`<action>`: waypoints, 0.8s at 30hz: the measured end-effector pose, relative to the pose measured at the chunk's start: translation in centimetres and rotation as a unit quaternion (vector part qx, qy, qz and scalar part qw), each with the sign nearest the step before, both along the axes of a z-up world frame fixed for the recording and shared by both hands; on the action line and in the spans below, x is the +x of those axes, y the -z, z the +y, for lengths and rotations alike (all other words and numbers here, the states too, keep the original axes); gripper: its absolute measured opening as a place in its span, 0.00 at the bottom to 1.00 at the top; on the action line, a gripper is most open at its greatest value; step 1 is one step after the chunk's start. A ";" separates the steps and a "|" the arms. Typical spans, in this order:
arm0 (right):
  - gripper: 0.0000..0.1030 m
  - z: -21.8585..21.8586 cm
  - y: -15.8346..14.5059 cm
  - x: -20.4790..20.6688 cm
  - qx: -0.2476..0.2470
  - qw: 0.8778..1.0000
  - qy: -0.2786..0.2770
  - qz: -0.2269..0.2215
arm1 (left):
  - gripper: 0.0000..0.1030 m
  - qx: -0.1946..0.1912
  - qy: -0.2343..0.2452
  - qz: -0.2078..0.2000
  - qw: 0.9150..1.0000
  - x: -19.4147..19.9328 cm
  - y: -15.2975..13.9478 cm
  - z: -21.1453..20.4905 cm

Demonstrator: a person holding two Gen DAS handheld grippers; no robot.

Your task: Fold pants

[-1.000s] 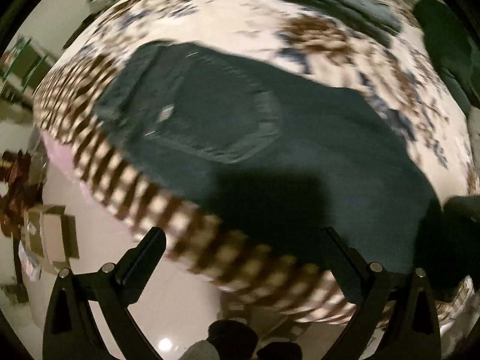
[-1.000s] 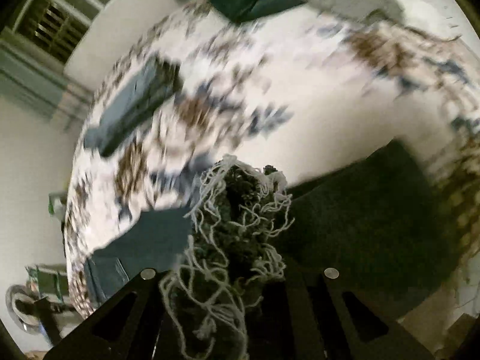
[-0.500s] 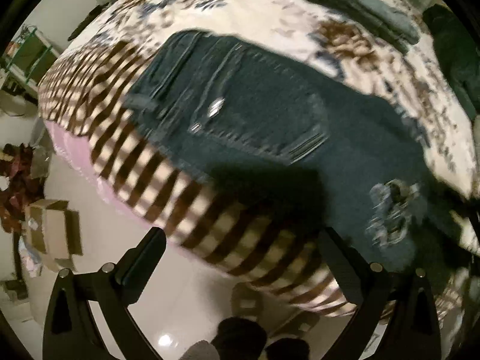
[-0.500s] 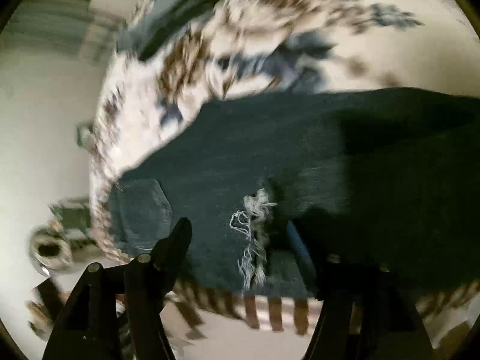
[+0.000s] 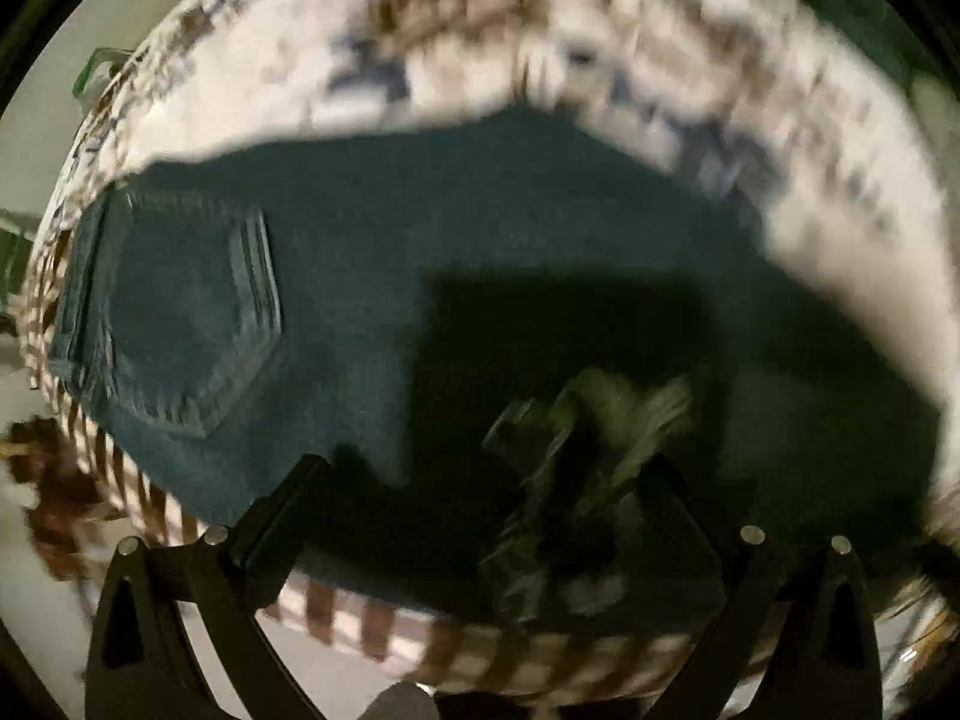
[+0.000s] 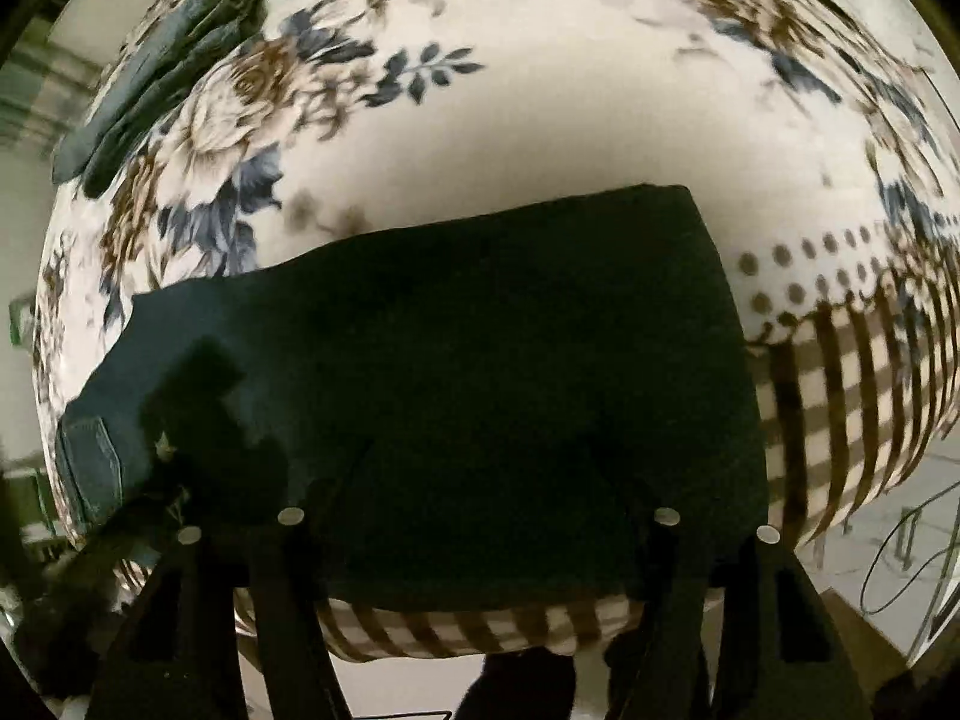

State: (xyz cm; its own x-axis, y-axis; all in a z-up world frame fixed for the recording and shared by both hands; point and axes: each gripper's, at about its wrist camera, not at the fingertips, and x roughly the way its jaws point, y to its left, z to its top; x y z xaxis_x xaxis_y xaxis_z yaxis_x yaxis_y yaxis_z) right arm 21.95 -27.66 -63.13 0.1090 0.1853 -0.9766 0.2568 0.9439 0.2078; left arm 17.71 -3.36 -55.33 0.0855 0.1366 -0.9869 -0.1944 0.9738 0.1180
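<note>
Lying folded on floral bedding (image 6: 540,138), dark denim pants (image 6: 492,360); both tools (image 5: 489,504) (image 6: 480,516) spread, empty.

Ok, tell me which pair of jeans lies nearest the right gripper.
The dark jeans spread right before its jaws at the bed's edge; the other folded jeans lie far back on the floral bedspread.

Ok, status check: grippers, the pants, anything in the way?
Left gripper open, empty. Right gripper open, empty. Pants folded over, flat on the bed. Nothing on top of them.
</note>
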 end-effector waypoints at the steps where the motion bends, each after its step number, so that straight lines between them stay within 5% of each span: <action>1: 0.65 0.3 0.0 -0.1 -0.007 1.000 -0.013 0.002 | 1.00 -0.002 0.001 0.003 1.000 -0.8 0.5 0.6; 8: 0.65 1.4 0.8 -0.6 -0.007 0.999 -0.033 0.011 | 1.00 -0.023 -0.050 0.010 0.998 -4.7 -1.2 4.3; 13: 0.65 2.7 1.2 -0.7 0.029 0.998 -0.047 0.014 | 1.00 -0.056 -0.062 -0.040 0.996 -3.1 -4.1 2.9; 19: 0.65 4.6 2.8 -1.5 -0.029 0.994 -0.106 0.029 | 1.00 0.018 -0.005 0.013 1.000 -1.9 0.3 -0.5; 24: 0.65 5.3 3.3 -2.2 -0.060 0.991 -0.116 0.036 | 1.00 -0.031 -0.048 0.013 0.998 -2.9 1.1 1.5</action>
